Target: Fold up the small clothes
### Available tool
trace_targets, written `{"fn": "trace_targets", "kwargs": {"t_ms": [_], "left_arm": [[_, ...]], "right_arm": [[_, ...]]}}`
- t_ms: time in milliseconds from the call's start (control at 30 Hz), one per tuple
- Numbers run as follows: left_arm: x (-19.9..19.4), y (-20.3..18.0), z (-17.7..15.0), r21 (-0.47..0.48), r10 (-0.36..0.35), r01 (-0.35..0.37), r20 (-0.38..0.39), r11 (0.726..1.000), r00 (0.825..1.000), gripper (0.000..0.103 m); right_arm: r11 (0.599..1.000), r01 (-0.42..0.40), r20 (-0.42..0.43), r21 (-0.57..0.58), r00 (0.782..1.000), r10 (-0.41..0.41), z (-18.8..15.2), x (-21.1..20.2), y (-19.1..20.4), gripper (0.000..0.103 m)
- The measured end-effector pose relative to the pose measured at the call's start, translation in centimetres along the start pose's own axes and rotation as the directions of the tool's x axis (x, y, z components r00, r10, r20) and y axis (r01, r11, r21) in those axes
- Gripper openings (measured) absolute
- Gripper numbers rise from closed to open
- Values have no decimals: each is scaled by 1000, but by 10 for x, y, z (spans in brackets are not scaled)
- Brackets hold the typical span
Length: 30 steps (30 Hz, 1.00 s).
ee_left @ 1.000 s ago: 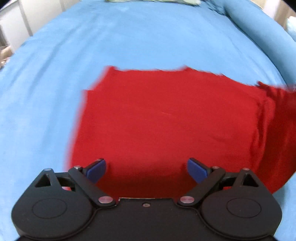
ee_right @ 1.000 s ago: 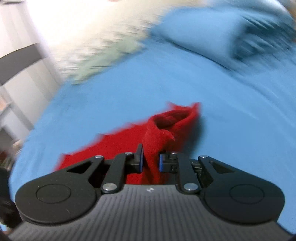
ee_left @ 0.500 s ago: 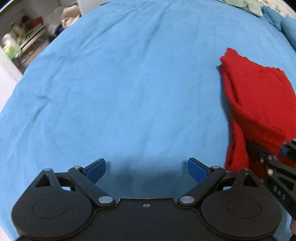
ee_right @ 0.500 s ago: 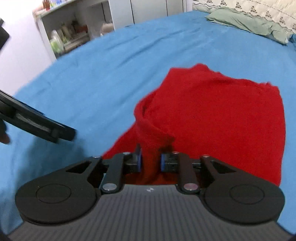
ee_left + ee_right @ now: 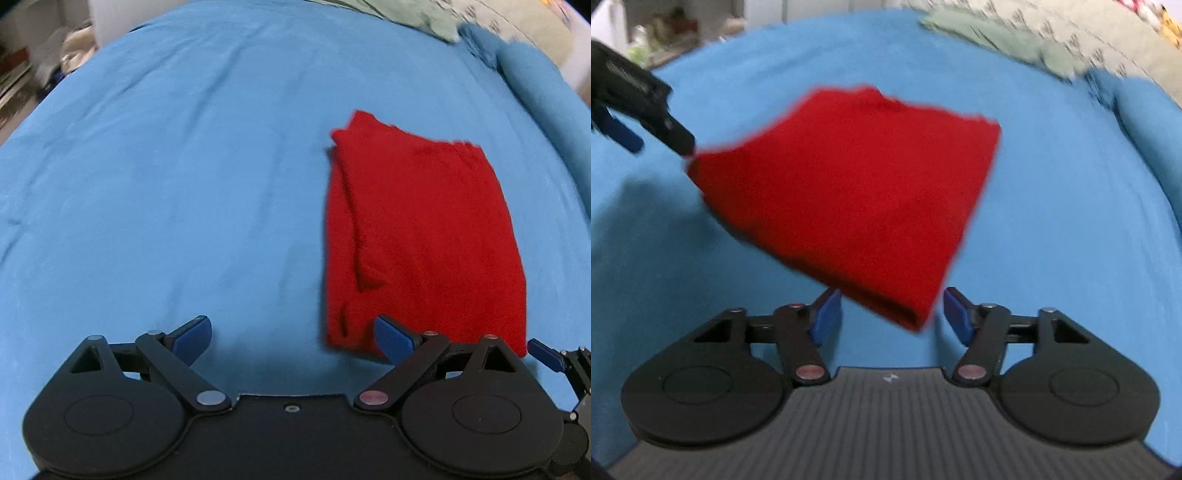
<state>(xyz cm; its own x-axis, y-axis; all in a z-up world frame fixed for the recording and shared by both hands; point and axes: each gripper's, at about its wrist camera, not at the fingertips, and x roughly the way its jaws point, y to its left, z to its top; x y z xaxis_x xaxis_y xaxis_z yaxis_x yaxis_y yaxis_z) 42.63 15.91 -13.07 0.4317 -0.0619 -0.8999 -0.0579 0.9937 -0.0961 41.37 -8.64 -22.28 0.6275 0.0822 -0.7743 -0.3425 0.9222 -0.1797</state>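
A red garment (image 5: 421, 236) lies folded into a rough rectangle on the blue bed sheet (image 5: 184, 184), right of centre in the left wrist view. My left gripper (image 5: 291, 334) is open over bare sheet, and its right fingertip (image 5: 391, 336) overlaps the garment's near left corner in the picture. In the right wrist view the red garment (image 5: 857, 192) fills the middle. The jaws of my right gripper (image 5: 892, 314) are opening. The near corner lies between the pads, and neither presses on it. A blue finger (image 5: 622, 133) of the left gripper shows at the upper left.
A blue pillow (image 5: 546, 110) lies along the bed's right side. A pale green patterned quilt (image 5: 1015, 33) is bunched at the far end. Shelves with clutter (image 5: 22, 74) stand beyond the bed's far left edge.
The right gripper was shut on a raised fold of the garment; it has come down and its jaws have spread apart. The garment now lies flat and folded. The left gripper stayed open and shifted sideways.
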Motion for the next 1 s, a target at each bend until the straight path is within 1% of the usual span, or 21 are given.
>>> {"fn": "trace_targets", "kwargs": {"t_ms": [33,67,100,167,200,267,333,400,467,567,633,700,767,800,867,900,933,967,1000], "left_arm": [[4,-5,0,12,-1,1,-2,1000,1000,97],[9,-7,1,23,-5,5,-5,1000,1000,97],[13,-12,3,33,-6,6,-6,999,1000,97],[19,-16,2,43,-3,3,0,999,1000,97],[20,-18,3,45,-5,5,3,999,1000,97],[26,-22,5,40,-7,7,8,999,1000,97],[32,-29,5,46,9,-10,9,999,1000,97],[44,-33,4,60,40,-40,-2,997,999,97],[60,-33,3,83,69,-66,-29,994,997,98],[72,-31,1,73,74,-72,-22,995,997,103],[73,-32,3,83,83,-81,-26,993,996,103],[69,-32,5,85,89,-86,-34,993,995,102],[60,-30,8,77,84,-80,-46,994,995,98],[54,-29,9,74,80,-77,-50,994,996,96],[34,-27,14,74,82,-80,-32,994,996,96],[20,-24,19,72,73,-72,-10,995,997,96],[9,-21,25,69,54,-55,9,996,998,97],[0,-19,31,65,30,-31,24,997,999,99],[-8,-17,38,60,3,-5,41,998,999,103]], "right_arm": [[1000,13,-9,4,1000,-13,-3,3,-4,51],[1000,8,-8,19,1000,-8,-2,7,-7,46],[998,-7,6,55,1000,6,0,7,-13,36],[986,-41,67,162,997,30,2,-4,-30,32],[978,-49,89,203,996,32,4,-5,-34,26],[965,-55,92,255,995,33,-1,-10,-42,24],[947,-67,65,313,997,49,-9,-4,-52,23],[939,-69,27,336,998,64,-19,5,-51,23],[946,-72,21,315,997,69,-23,7,-51,23],[953,-97,24,287,995,94,-19,2,-53,23],[948,-133,25,290,991,132,-20,-3,-58,24],[947,-152,25,282,988,151,-17,-11,-63,25],[949,-163,33,268,987,160,-14,-24,-68,26],[950,-173,42,261,985,168,-11,-32,-71,29],[948,-196,53,252,981,189,-2,-47,-78,40],[944,-213,56,251,977,206,6,-55,-84,61],[941,-225,58,254,974,217,14,-61,-89,88],[938,-234,68,257,972,224,23,-67,-94,98],[935,-239,82,261,971,225,35,-72,-100,103]]}}
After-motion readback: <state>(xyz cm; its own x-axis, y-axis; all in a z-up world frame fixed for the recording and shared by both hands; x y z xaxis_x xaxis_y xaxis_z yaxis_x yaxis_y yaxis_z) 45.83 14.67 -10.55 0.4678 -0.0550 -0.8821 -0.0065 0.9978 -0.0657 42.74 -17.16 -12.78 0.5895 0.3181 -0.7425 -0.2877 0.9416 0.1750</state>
